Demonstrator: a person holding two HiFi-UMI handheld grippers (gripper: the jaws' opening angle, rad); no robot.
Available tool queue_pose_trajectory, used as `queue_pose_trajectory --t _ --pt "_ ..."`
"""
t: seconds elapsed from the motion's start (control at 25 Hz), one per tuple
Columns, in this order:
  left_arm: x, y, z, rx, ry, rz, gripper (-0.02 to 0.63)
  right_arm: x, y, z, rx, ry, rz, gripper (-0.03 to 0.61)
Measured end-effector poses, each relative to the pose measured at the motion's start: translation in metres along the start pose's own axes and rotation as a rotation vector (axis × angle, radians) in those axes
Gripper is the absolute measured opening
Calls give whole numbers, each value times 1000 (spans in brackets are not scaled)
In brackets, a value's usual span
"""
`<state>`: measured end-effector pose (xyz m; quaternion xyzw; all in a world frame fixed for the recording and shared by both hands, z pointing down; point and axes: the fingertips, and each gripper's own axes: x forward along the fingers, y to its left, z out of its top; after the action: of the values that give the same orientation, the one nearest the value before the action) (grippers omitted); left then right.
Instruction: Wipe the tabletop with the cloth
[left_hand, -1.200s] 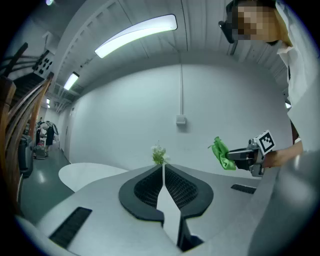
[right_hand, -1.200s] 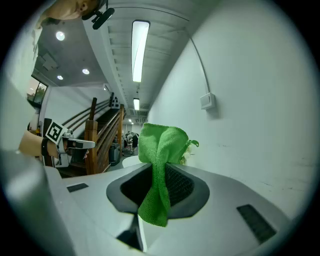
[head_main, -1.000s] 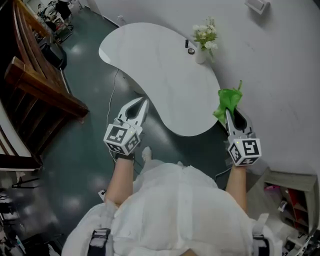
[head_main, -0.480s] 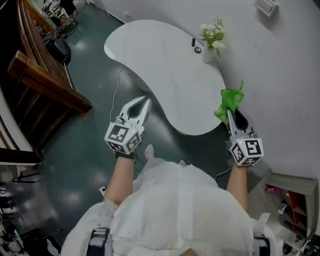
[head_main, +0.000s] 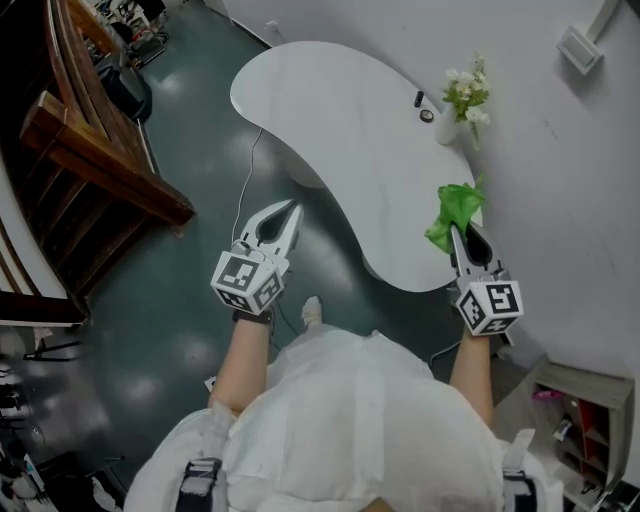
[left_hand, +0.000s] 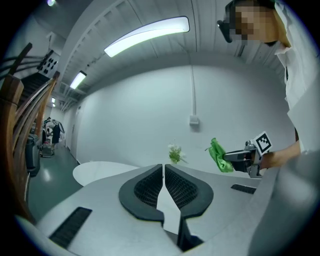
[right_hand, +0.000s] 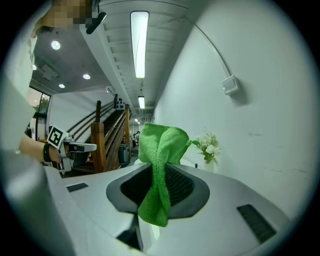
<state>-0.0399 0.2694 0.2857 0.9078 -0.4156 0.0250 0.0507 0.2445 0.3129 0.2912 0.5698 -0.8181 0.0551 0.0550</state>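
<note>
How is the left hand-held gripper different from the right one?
The left hand-held gripper is shut with nothing between its jaws; the right hand-held gripper is shut on the green cloth. The left one hangs over the dark floor, the right one reaches over the white table near its edge. Both have the same shape.

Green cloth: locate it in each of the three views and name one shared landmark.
Head view: cloth right of centre, at the right gripper's tip, by the table edge.
Left gripper view: right of centre, held up by the right gripper.
Right gripper view: centre, pinched between the jaws.
Shared landmark: the flowers.
</note>
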Motion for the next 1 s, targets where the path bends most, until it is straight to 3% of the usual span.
queue_pose_trajectory --t 0.44,0.76,1.0 --pt "1 120 -7 -31 -1 -46 26 125 84 -13 -26 103 51 72" --pt "22 134 -37 -61 49 -103 26 196 112 -74 -98 356 163 72" --pt "48 124 -69 -93 100 -59 26 242 100 -116 -154 494 249 72"
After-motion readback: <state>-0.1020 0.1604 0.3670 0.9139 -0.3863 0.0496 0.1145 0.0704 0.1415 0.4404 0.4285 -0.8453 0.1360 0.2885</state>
